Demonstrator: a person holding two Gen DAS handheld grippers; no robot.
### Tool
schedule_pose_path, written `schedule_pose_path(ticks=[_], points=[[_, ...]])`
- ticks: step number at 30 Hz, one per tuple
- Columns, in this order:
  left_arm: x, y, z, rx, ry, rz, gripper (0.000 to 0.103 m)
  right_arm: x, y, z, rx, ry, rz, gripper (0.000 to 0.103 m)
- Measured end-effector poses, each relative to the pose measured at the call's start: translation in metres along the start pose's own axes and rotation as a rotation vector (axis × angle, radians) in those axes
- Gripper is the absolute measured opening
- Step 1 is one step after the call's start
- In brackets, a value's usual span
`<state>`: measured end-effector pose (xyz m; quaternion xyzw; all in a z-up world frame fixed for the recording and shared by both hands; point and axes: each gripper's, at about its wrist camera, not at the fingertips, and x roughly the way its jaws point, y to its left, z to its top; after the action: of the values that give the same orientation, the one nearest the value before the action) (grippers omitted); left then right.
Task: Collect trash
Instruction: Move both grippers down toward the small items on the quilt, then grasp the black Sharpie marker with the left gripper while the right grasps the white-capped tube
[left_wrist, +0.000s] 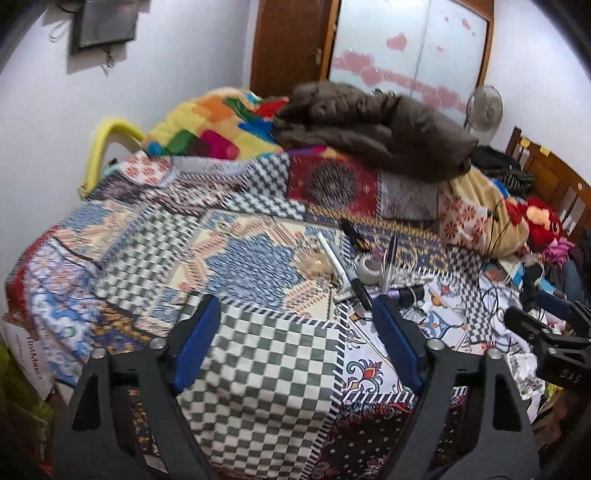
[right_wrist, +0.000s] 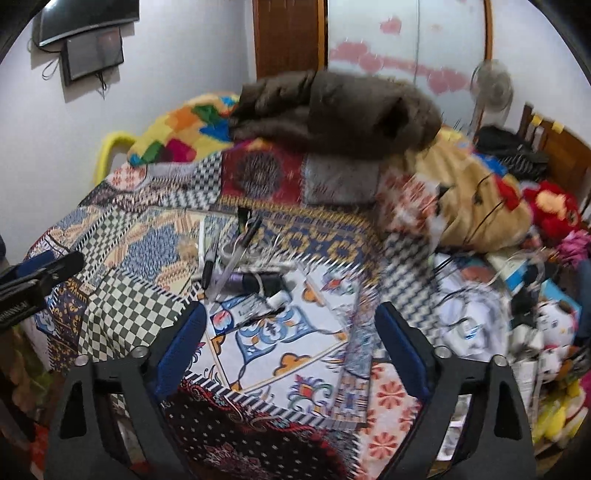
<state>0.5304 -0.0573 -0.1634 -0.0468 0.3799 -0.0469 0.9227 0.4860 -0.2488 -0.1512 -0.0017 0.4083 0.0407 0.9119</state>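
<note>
Two tongs, left (left_wrist: 295, 325) and right (right_wrist: 291, 332), gape (empty) above perhaps three pens (left_wrist: 341, 266).

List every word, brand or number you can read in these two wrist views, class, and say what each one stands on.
"HotMaxx", partly cut off: on the white bag at the bed's lower left corner, left wrist view.
"DAS": raised letters on the black body of the right tool, seen from the left wrist.
White lettering on the left tool, right wrist view: too blurred to read.
Print on the boxes and packets at the right: too small and blurred.
</note>
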Motion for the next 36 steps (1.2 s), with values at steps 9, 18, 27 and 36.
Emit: schedule_pose_path(ticks=[9, 18, 27, 36], points=[[0.069, -0.022, -0.005, 0.034, 0.116, -0.113, 0.034, 0.09, -0.009, 0.004, 0.127, 0.168, 0.109, 0.052], [0.112, -0.042, 0.005, -0.035, 0.166, -0.194, 0.031, 0.12, -0.024, 0.004, 0.285, 0.228, 0.182, 0.029], [0.15, -0.049, 0.007, -0.101, 0.228, -0.168, 0.024, 0.13, -0.022, 0.006, 0.296, 0.217, 0.202, 0.02], [0.158, -0.059, 0.01, -0.077, 0.228, -0.131, 0.014, 0.127, -0.031, 0.005, 0.279, 0.203, 0.196, 0.018]])
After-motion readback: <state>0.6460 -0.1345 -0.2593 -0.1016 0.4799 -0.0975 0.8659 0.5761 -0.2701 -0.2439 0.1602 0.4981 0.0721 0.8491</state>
